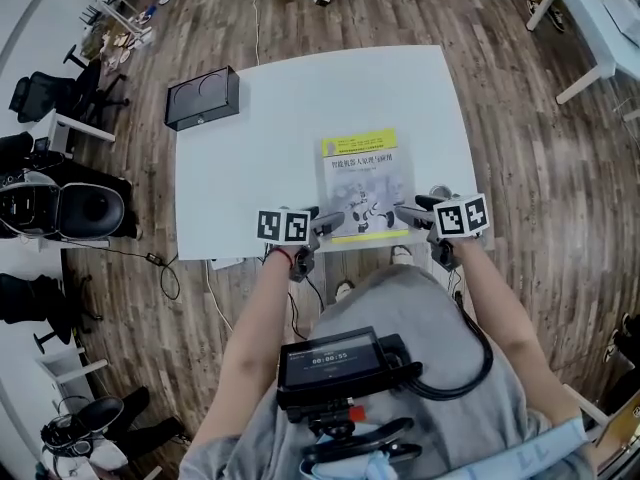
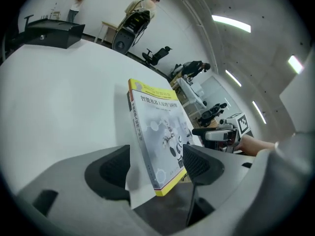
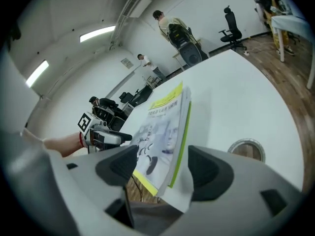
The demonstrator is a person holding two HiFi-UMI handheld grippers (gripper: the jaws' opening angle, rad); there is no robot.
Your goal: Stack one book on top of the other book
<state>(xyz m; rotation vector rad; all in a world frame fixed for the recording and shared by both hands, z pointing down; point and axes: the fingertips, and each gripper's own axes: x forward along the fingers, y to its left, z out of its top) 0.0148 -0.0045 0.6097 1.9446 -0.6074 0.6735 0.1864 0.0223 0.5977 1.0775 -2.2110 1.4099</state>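
Note:
One book (image 1: 365,183) with a yellow-topped, grey illustrated cover lies flat on the white table (image 1: 260,158), close to the front edge. Only this book shows; I cannot tell whether another lies under it. My left gripper (image 1: 325,223) is at its near left corner and my right gripper (image 1: 410,211) at its near right corner. In the left gripper view the book's corner (image 2: 162,146) sits between the wide-apart jaws of the left gripper (image 2: 156,166). In the right gripper view the book (image 3: 165,132) shows a green lower edge, and the right gripper (image 3: 162,167) stands open around its corner.
A black box (image 1: 203,96) sits at the table's far left corner. A round cable hole (image 1: 440,193) is just right of the book. Office chairs (image 1: 60,208) crowd the left side, and another white table (image 1: 590,18) stands far right. People stand in the background.

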